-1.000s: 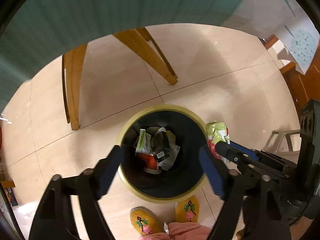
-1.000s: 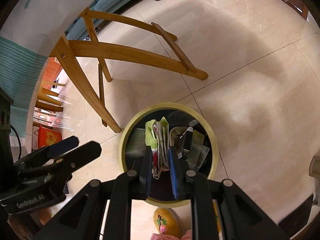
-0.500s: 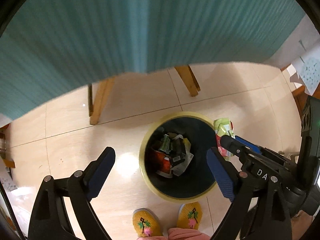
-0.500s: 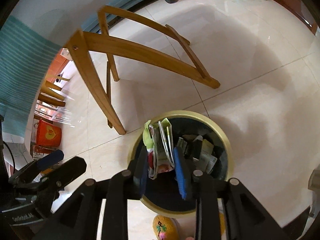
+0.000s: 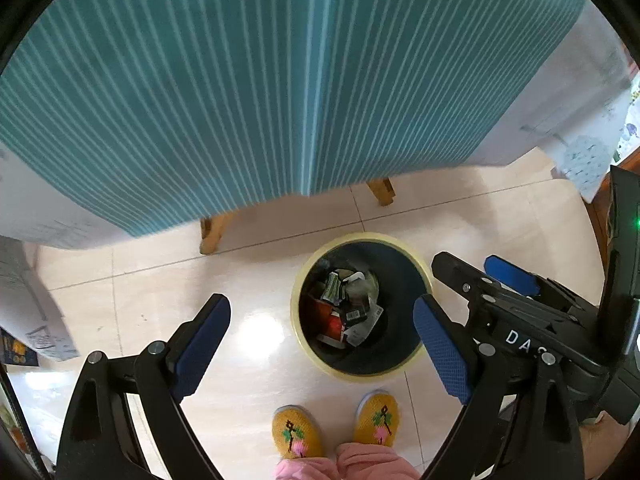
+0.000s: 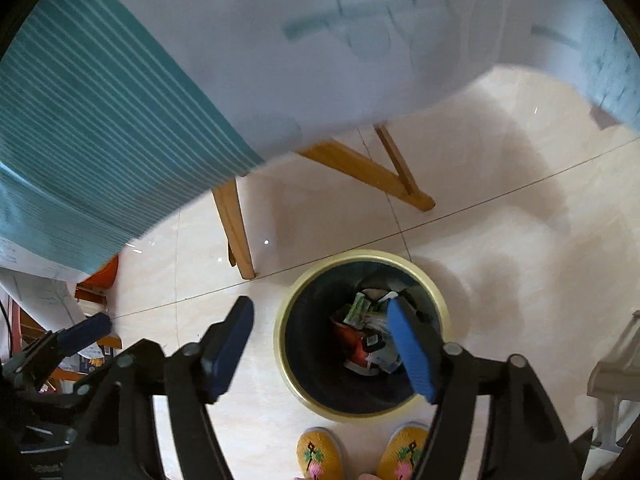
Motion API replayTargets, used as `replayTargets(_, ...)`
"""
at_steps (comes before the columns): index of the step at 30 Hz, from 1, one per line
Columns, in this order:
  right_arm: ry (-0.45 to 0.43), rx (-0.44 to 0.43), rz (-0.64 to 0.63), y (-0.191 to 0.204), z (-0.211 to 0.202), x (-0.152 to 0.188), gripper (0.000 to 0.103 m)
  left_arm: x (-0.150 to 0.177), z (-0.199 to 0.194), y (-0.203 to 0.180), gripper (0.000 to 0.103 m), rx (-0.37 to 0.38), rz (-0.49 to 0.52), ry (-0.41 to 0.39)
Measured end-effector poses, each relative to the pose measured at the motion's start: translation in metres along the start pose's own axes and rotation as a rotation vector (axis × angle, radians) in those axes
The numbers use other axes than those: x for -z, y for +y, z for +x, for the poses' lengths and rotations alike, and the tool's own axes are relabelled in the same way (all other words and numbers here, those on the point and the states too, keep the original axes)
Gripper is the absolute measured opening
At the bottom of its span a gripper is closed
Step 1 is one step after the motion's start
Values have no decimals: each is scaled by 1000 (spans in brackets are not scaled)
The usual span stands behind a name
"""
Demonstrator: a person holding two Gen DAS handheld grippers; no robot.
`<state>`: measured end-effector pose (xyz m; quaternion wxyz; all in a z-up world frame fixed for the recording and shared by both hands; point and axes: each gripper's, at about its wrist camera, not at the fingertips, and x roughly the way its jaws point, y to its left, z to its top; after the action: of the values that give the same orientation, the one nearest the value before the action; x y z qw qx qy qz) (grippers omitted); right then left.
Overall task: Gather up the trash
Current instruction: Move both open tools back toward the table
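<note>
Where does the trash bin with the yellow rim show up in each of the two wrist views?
Left wrist view: trash bin sits right of center, low, between the open blue pads.
Right wrist view: trash bin sits low center, partly behind the right pad.
Shared landmark: yellow slippers just below the bin.

I can't read the tiny wrappers [image 5: 346, 312] deep in the bin [image 5: 308, 344], my slippers [image 6: 320, 454] get cut off at the bottom edge, and the tablecloth [image 6: 320, 40] up top looks blurry.
</note>
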<state>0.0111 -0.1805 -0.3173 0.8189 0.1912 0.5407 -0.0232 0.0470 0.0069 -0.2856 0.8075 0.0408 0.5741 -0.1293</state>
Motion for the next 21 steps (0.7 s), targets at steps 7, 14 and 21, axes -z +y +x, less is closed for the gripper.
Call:
replayTargets(7, 17, 31, -15, 20, -46, -9, 74, -17, -64, 5, 92, -18, 2, -20)
replayTargets(14, 33, 19, 1, 47, -115, -24, 74, -38, -155, 16, 92, 6, 7, -61)
replayTargets(21, -38, -5, -40, 87, -209, -47, 74, -58, -238, 23, 92, 39, 34, -137)
